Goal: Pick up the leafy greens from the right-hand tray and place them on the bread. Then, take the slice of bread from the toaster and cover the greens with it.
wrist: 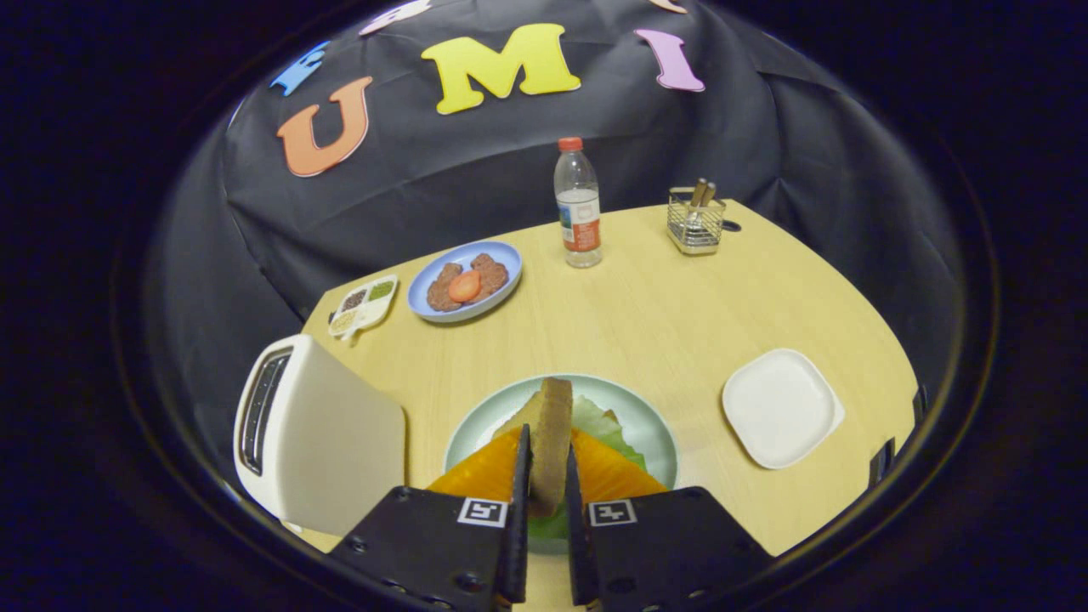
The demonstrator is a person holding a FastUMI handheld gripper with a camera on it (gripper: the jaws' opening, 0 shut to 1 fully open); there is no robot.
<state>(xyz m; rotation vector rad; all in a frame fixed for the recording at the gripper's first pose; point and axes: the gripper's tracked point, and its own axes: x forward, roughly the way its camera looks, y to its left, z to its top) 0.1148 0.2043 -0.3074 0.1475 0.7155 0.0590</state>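
Far table edge: upright water bottle (577,204), wire caddy (694,223). Left: blue plate (465,281) with patties, tomato slice; divided condiment tray (364,306) beside it.

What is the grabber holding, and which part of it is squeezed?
The gripper holds a slice of bread on edge, its fingers pressing the two flat faces at the near end, above the greens on the plate.

Brown bread slice (552,442) between the gripper (544,501) fingers, over green leaves (605,425) on a pale green plate (654,425). White toaster (319,442), white square tray (782,408), blue plate (501,255), red-capped bottle (578,208), light wood-grain worktop (663,314).
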